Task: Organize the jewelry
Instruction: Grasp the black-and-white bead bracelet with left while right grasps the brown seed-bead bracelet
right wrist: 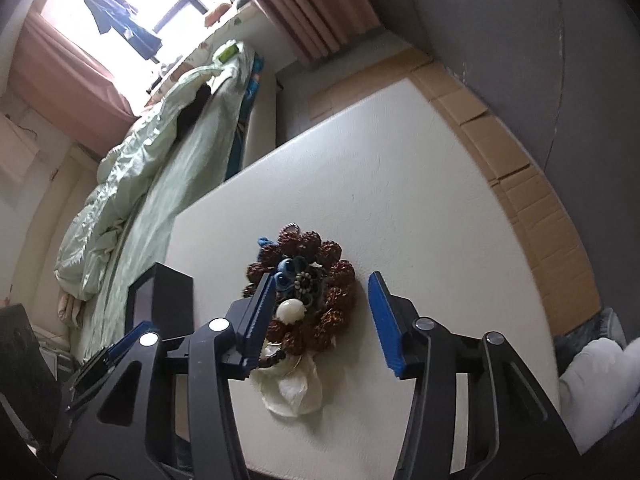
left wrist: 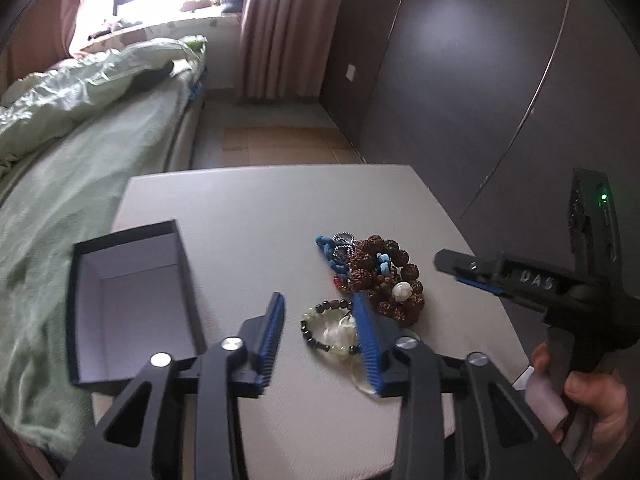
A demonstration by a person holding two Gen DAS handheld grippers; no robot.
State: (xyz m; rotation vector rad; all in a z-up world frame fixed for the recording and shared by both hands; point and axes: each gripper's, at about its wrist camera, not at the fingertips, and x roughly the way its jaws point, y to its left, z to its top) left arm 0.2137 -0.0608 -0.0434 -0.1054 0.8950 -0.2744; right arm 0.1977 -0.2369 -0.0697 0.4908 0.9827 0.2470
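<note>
A heap of jewelry (left wrist: pixel 378 274) lies on the white table (left wrist: pixel 256 208): brown seed beads, blue cord, a white bead, and in front a dark and pale green bead bracelet (left wrist: pixel 326 334). An open black box (left wrist: pixel 128 300) with a white inside stands left of it. My left gripper (left wrist: pixel 320 316) is open above the table, its right finger over the bracelet's edge. My right gripper (right wrist: pixel 324 300) is open, hovering over the heap (right wrist: pixel 308 300); it also shows from the side in the left wrist view (left wrist: pixel 452 262). The box's corner (right wrist: pixel 168 300) shows at the left.
A bed with green bedding (left wrist: pixel 80 140) runs along the table's left side. Dark wardrobe doors (left wrist: pixel 480 80) stand to the right. Cardboard sheets (right wrist: pixel 500 152) lie on the floor past the table. A window with pink curtains (left wrist: pixel 276 28) is at the far end.
</note>
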